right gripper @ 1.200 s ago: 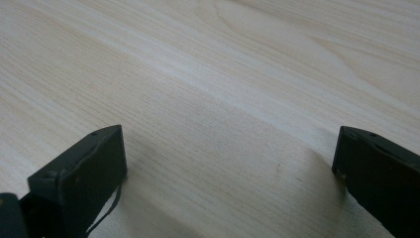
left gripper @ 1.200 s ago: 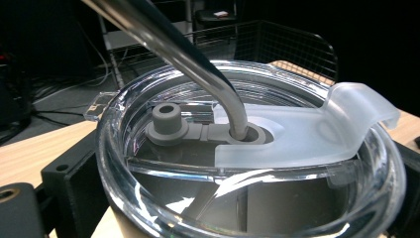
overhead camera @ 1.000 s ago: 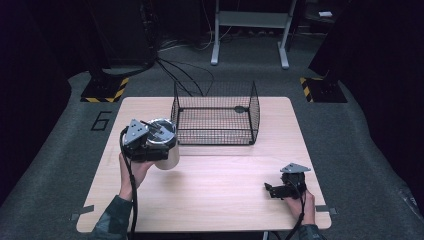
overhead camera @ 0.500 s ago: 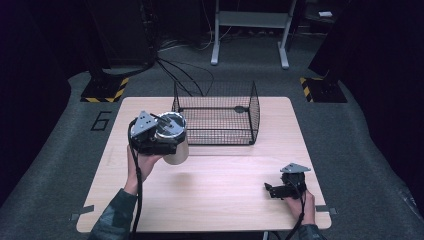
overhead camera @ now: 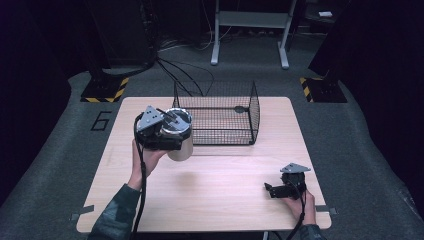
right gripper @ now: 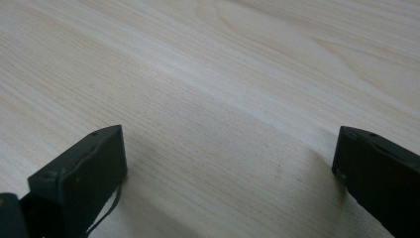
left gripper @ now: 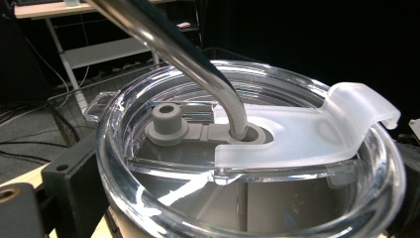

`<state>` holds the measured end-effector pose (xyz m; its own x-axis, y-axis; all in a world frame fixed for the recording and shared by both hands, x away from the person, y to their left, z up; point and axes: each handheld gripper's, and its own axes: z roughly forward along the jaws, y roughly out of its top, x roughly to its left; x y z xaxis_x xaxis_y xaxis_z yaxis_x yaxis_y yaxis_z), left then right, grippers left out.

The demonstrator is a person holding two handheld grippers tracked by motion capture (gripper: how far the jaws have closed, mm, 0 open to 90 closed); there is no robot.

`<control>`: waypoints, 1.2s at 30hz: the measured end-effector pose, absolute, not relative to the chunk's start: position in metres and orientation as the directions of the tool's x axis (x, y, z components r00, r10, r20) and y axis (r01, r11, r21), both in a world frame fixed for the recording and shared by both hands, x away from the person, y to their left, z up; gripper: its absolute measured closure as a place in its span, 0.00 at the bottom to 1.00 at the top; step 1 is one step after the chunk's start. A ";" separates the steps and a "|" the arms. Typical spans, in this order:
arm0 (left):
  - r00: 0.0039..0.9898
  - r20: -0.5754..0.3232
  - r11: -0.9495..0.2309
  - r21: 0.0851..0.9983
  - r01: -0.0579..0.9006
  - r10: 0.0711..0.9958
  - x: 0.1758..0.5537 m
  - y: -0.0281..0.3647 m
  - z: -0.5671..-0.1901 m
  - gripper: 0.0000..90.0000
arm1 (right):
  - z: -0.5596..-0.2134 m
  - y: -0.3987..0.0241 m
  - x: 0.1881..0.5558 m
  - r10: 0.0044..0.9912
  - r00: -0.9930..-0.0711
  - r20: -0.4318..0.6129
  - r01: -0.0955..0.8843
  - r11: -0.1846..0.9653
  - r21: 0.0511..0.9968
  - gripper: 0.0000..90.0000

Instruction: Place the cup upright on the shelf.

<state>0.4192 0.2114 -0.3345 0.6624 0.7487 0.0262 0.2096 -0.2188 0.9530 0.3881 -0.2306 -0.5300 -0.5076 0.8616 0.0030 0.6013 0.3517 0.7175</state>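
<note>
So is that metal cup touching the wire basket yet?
Apart. In the high view the cup, gripped by the left gripper, hangs above the table, with bare tabletop showing between it and the basket.

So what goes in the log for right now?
left tongs: shut on cup, lifted by basket | right tongs: open, low over table

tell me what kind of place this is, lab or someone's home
Most likely a lab or recording studio, not a home: a bare light wooden table stands on grey carpet, with yellow-and-black hazard-striped bases and black trailing cables behind it, a white metal stand, and dark surroundings.
</note>
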 end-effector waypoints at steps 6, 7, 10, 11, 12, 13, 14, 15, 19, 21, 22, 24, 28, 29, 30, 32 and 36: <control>0.672 0.028 -0.219 0.955 0.201 0.740 0.424 0.204 -0.327 0.04 | -0.530 -0.231 0.388 0.859 -0.511 -0.003 0.598 0.358 0.717 0.00; 0.676 0.029 -0.224 0.953 0.203 0.737 0.424 0.204 -0.326 0.04 | -0.530 -0.231 0.388 0.860 -0.511 -0.003 0.598 0.358 0.717 0.00; 0.679 0.036 -0.224 0.956 0.192 0.734 0.426 0.200 -0.320 0.04 | -0.530 -0.231 0.388 0.859 -0.511 -0.003 0.598 0.358 0.717 0.00; 0.679 0.042 -0.228 0.956 0.186 0.732 0.427 0.200 -0.319 0.04 | -0.530 -0.231 0.388 0.859 -0.511 -0.003 0.598 0.358 0.717 0.00; 0.679 0.038 -0.221 0.958 0.185 0.733 0.427 0.198 -0.318 0.04 | -0.530 -0.231 0.388 0.859 -0.511 -0.003 0.598 0.358 0.717 0.00; 0.680 0.042 -0.224 0.958 0.182 0.732 0.428 0.198 -0.316 0.04 | -0.530 -0.231 0.388 0.859 -0.511 -0.003 0.598 0.358 0.717 0.00; 0.680 0.042 -0.223 0.958 0.180 0.732 0.429 0.197 -0.315 0.04 | -0.530 -0.231 0.388 0.859 -0.511 -0.003 0.598 0.358 0.717 0.00; 0.682 0.038 -0.222 0.958 0.183 0.730 0.430 0.196 -0.314 0.04 | -0.530 -0.231 0.388 0.859 -0.511 -0.003 0.598 0.358 0.717 0.00; 0.683 0.049 -0.231 0.957 0.178 0.729 0.435 0.193 -0.310 0.04 | -0.530 -0.231 0.388 0.860 -0.511 -0.003 0.598 0.358 0.717 0.00; 0.687 0.042 -0.228 0.956 0.182 0.725 0.439 0.190 -0.307 0.04 | -0.530 -0.231 0.388 0.859 -0.511 -0.003 0.598 0.358 0.717 0.00; 0.687 0.050 -0.233 0.956 0.176 0.725 0.441 0.189 -0.306 0.04 | -0.530 -0.231 0.388 0.860 -0.511 -0.003 0.598 0.358 0.717 0.00; 0.688 0.053 -0.236 0.956 0.175 0.724 0.445 0.187 -0.304 0.04 | -0.530 -0.231 0.389 0.859 -0.511 -0.003 0.598 0.358 0.717 0.00; 0.687 0.051 -0.236 0.955 0.178 0.724 0.450 0.182 -0.301 0.04 | -0.530 -0.231 0.388 0.859 -0.511 -0.003 0.598 0.358 0.717 0.00; 0.688 0.052 -0.234 0.956 0.174 0.724 0.452 0.180 -0.300 0.04 | -0.530 -0.231 0.389 0.859 -0.512 -0.003 0.598 0.359 0.717 0.00; 0.690 0.056 -0.239 0.956 0.172 0.722 0.454 0.179 -0.299 0.04 | -0.530 -0.231 0.388 0.859 -0.511 -0.003 0.598 0.358 0.717 0.00; 0.688 0.056 -0.237 0.956 0.172 0.724 0.457 0.176 -0.297 0.04 | -0.530 -0.231 0.389 0.859 -0.511 -0.003 0.598 0.358 0.717 0.00; 0.689 0.056 -0.237 0.956 0.171 0.722 0.464 0.173 -0.293 0.04 | -0.530 -0.231 0.388 0.859 -0.511 -0.003 0.598 0.358 0.717 0.00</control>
